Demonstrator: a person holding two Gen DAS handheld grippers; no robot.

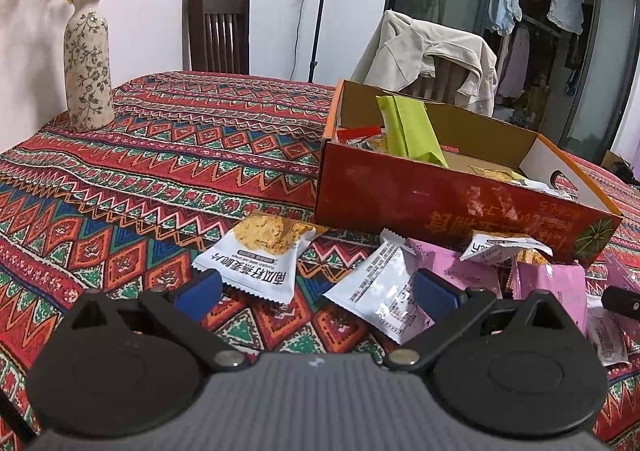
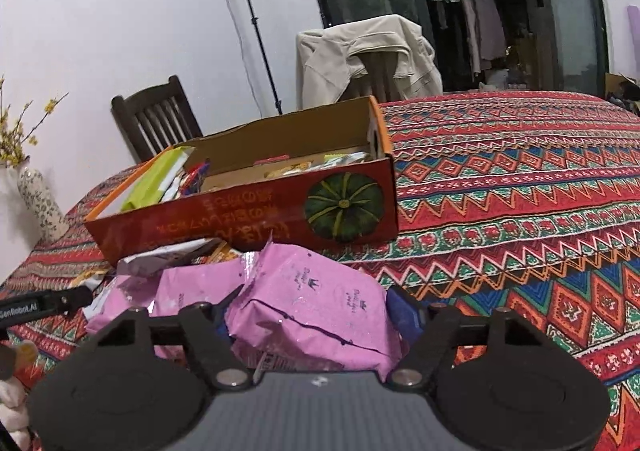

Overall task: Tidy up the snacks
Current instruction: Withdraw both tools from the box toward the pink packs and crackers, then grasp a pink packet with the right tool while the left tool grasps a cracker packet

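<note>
Right gripper [image 2: 310,311] is straddling the pink snack pack [image 2: 312,315], one blue pad at each side of it, just in front of the red cardboard box [image 2: 248,219]; whether the pads actually press I can't tell. Left gripper [image 1: 316,291] hangs wide open and empty over the tablecloth [image 1: 160,155], a white snack packet [image 1: 260,255] lying between its fingers, near the box's front wall

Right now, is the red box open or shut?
Open. The red box has no lid on top, and a green packet stands inside, visible from above.
</note>
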